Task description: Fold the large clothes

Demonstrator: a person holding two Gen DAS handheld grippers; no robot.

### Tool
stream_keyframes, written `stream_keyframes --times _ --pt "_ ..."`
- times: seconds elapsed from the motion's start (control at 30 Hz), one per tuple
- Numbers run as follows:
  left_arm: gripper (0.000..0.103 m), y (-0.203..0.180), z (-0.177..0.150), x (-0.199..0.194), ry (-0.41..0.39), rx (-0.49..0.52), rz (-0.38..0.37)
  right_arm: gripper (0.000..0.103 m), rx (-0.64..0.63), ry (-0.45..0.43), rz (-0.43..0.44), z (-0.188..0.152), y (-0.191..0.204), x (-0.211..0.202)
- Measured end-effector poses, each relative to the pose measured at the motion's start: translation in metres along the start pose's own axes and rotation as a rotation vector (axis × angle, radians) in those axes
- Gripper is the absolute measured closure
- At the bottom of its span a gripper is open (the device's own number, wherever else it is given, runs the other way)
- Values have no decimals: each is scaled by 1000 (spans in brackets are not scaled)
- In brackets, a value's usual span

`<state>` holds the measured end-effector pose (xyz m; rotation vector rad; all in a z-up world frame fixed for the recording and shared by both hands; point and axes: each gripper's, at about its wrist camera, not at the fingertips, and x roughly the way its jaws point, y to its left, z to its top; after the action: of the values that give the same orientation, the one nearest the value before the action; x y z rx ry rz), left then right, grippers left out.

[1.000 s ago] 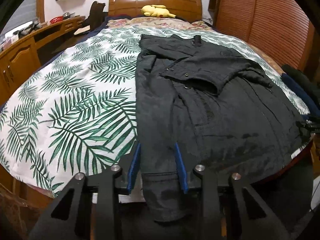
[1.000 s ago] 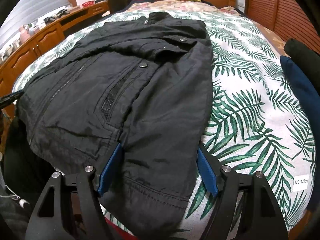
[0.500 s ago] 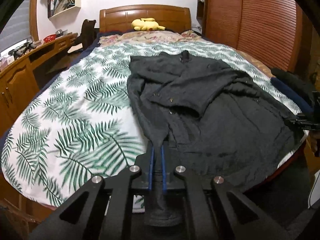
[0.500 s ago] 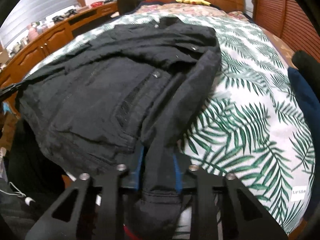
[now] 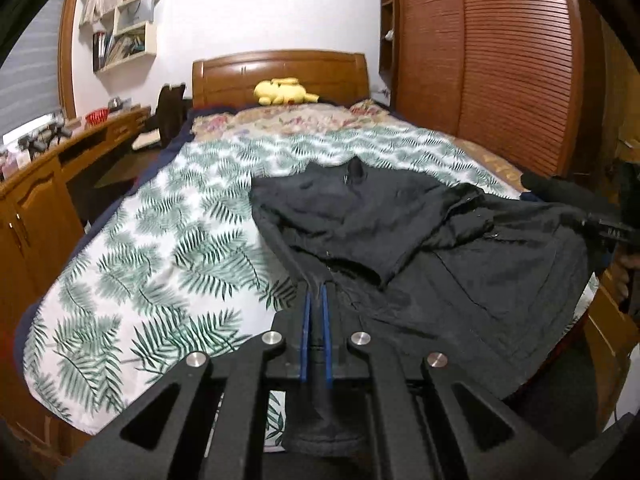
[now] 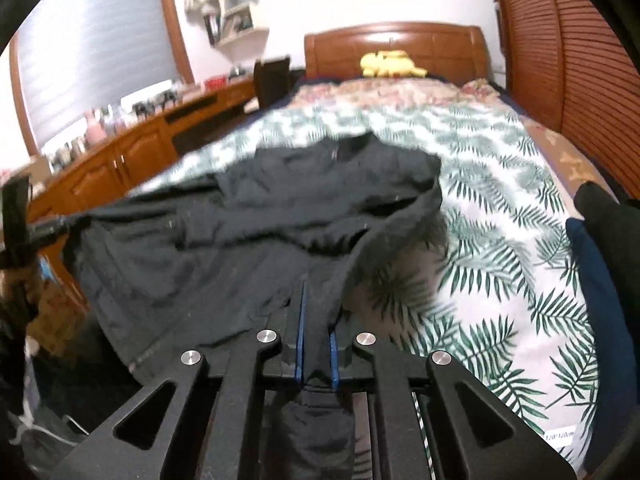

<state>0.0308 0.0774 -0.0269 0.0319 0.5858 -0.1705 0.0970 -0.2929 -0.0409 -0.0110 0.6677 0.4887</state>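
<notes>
**Hem pinched, lift under way**

Left gripper [image 5: 315, 312] and right gripper [image 6: 316, 320] have just clamped onto the black jacket [image 5: 420, 248], raising its hem off the leaf-print bed [image 5: 160, 248]. The far collar, blurred, probably still rests there. Fold starting.

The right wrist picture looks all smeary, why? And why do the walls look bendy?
Right wrist view: the leaf-print bedspread and the black jacket are smeared by motion blur; only the right gripper looks crisp. Left wrist view: sharper, though the bedspread's far end is soft. Both views: the fisheye lens bows the brown slatted wardrobe and darkens the corners.
</notes>
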Motion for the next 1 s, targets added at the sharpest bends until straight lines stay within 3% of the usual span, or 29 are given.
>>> stream_keyframes --times 0.2,0.37,0.5,0.6,0.63,0.8,1.0 --pt "101 -9 17 -50 -86 22 -25 98 -47 -160 0 24 25 -64" --pt "101 -26 25 -104 -171 62 -17 98 -60 -222 12 36 35 -105" --pt "102 -26 27 -112 -188 73 -5 98 -68 -248 5 35 34 -124" --pt "103 -19 31 -105 -208 72 50 98 -75 -228 -22 33 29 -118" --pt "103 -15 34 -101 -202 65 38 98 -81 -210 -40 33 27 -109" --pt "103 1 28 -45 -94 42 17 98 -72 -178 -35 37 16 -76" --pt "103 17 24 -4 -45 23 71 98 -91 -166 11 98 21 -13"
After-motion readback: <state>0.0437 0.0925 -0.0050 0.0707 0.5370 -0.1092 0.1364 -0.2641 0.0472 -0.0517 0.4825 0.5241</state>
